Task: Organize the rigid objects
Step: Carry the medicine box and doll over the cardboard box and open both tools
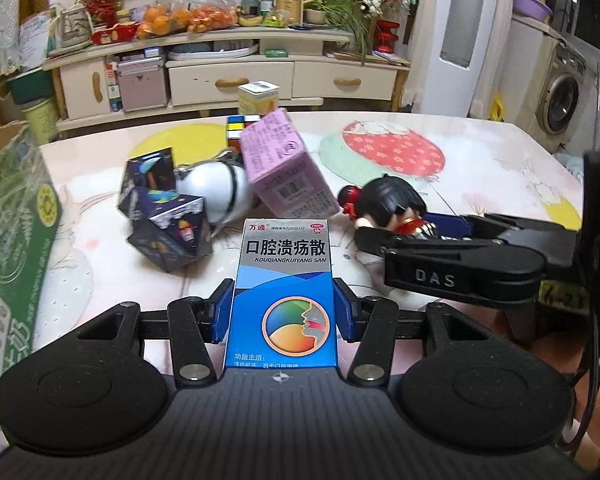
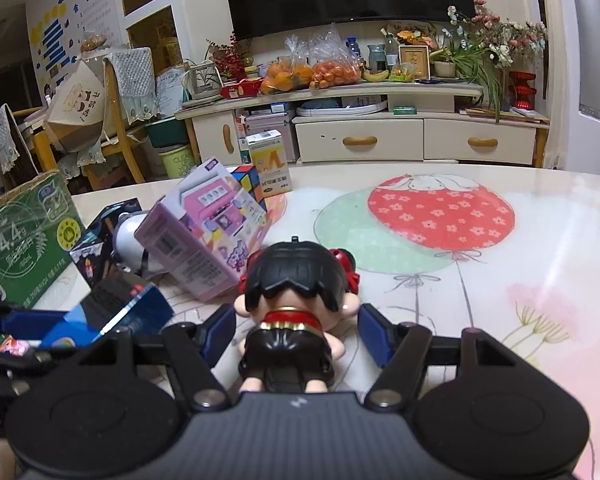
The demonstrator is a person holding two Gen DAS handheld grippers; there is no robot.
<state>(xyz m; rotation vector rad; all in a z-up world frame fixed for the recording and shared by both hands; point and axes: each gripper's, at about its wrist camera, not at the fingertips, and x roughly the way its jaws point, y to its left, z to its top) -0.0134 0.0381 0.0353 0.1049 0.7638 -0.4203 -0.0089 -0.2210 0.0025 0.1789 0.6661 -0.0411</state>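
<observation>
A blue medicine box (image 1: 284,296) labelled "KOUQIANGKUIYANG SAN" stands clamped between the blue pads of the left gripper (image 1: 285,312), its long axis running straight away from the camera, printed face up and its title end pointing toward the clutter on the table (image 1: 480,148). At far left sits a green cardboard carton (image 1: 12,216); next come a dark, space-printed folding cube (image 1: 160,208), a white rounded toy (image 1: 216,190) and a pink carton (image 1: 286,168) tipped on its edge against a Rubik's cube (image 1: 240,126), with a yellow-and-white box (image 1: 259,96) upright behind. To the right, a black-haired doll figure (image 2: 296,300) lies on its back on the floral tablecloth, head pointing away from the right gripper (image 2: 298,334) and body running back between its fingers; the blue pads stand on either side of the doll with a visible gap, so the jaws are parted and not pressing. Both grippers tilt downward over the near edge of the table, side by side, the right one's black finger marked "DAS" crossing the left camera's view.
</observation>
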